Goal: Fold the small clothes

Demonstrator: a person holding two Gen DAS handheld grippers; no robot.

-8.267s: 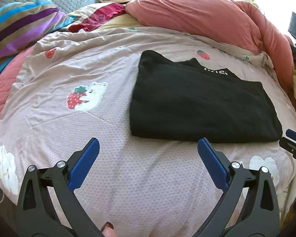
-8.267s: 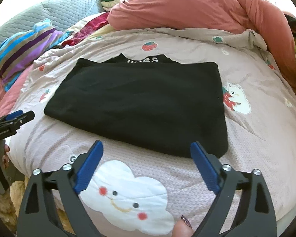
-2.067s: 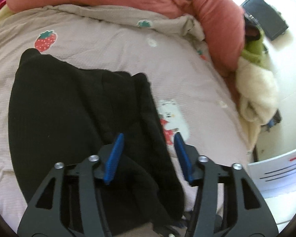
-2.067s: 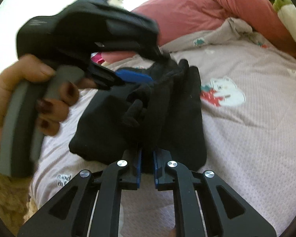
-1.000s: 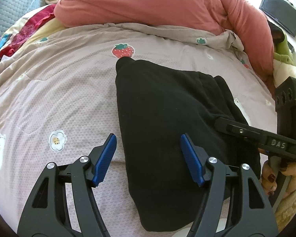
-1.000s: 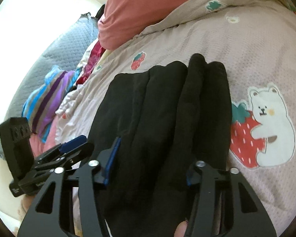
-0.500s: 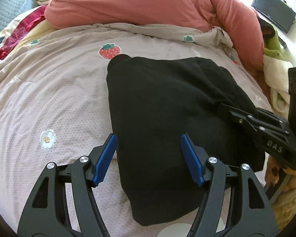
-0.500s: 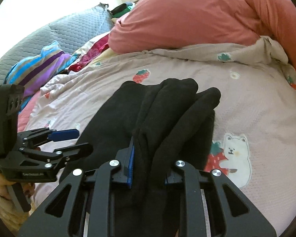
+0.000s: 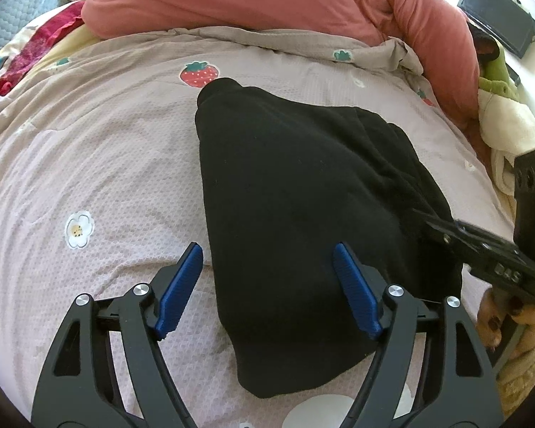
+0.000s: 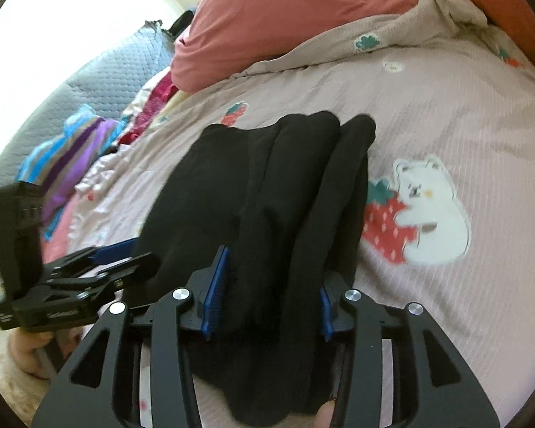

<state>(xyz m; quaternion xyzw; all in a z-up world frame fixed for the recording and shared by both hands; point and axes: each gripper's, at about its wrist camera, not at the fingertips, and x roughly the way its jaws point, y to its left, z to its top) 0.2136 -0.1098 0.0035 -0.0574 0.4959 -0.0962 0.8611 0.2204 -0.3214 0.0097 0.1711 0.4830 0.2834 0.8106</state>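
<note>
Between the right gripper's [image 10: 267,290] half-parted jaws the black garment's [image 9: 303,207] bunched folds sit unclamped, left gripper [image 9: 267,290] wide, empty; they could spring apart.

Light: bright daylight, both views.
Glare: right wrist view's upper left corner washes out to white; left wrist view's right edge overexposed.
Shadows: soft; black garment [image 9: 296,192] shows little fold detail.
Blur: right wrist view smeared by motion, bear print [image 10: 424,210] soft; left wrist view sharp.
Distortion: fisheye bending, dark vignette at corners.
</note>
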